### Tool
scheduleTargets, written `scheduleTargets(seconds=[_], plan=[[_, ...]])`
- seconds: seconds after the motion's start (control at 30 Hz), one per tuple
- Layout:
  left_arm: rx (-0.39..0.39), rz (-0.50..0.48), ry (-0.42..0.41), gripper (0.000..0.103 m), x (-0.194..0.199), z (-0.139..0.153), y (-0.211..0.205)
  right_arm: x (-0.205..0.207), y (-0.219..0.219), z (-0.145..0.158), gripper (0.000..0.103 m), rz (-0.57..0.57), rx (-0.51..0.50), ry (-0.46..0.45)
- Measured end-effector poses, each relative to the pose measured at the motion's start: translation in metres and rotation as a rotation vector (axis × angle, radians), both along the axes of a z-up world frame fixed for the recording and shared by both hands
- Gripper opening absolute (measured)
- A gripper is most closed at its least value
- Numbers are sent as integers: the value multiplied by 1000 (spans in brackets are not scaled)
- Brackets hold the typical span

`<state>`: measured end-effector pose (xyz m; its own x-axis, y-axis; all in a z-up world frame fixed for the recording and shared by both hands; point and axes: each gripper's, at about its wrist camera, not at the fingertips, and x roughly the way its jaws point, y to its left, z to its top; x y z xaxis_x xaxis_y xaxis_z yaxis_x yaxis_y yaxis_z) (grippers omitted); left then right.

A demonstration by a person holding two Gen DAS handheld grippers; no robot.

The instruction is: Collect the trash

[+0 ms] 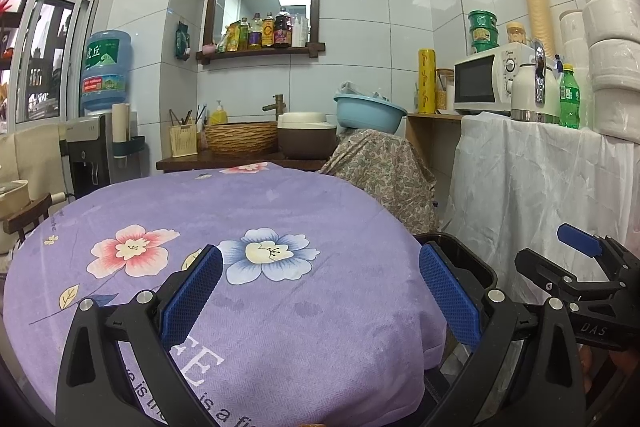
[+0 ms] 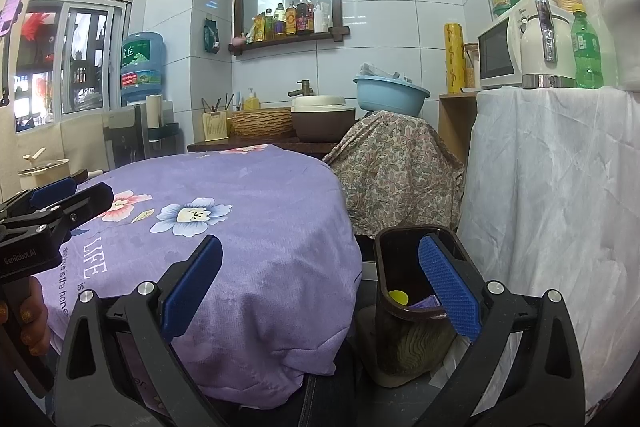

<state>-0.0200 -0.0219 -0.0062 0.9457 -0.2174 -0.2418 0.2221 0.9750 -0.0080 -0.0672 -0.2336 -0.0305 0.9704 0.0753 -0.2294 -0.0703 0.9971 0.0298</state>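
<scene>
Both grippers are spread wide with nothing between the pads. The left gripper hangs over the near edge of the table, which is draped in a purple floral cloth, and its right pad sticks out past the table's right edge. The right gripper sits further right, straddling the gap: left pad over the cloth, right pad over the bin.

The bin is a dark brown tub on the floor just right of the table, tucked between it and a white sheet hanging off a counter. Inside it you can see a yellow cap and a purple wrapper, so that's where the trash is. The tabletop itself shows only the cloth.

From the right wrist view the left gripper pokes in at the far left, with a hand on its grip.

Further back: a blue basin on a paisley-covered thing, a microwave, a white kettle, a green bottle, and a water jug far left.
</scene>
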Motion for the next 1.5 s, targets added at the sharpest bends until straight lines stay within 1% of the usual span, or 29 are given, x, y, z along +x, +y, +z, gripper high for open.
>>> scheduleTargets(seconds=[1.5], plan=[[5, -8, -2, 97, -3, -7, 5, 0, 0, -4, 97, 1, 2, 7]])
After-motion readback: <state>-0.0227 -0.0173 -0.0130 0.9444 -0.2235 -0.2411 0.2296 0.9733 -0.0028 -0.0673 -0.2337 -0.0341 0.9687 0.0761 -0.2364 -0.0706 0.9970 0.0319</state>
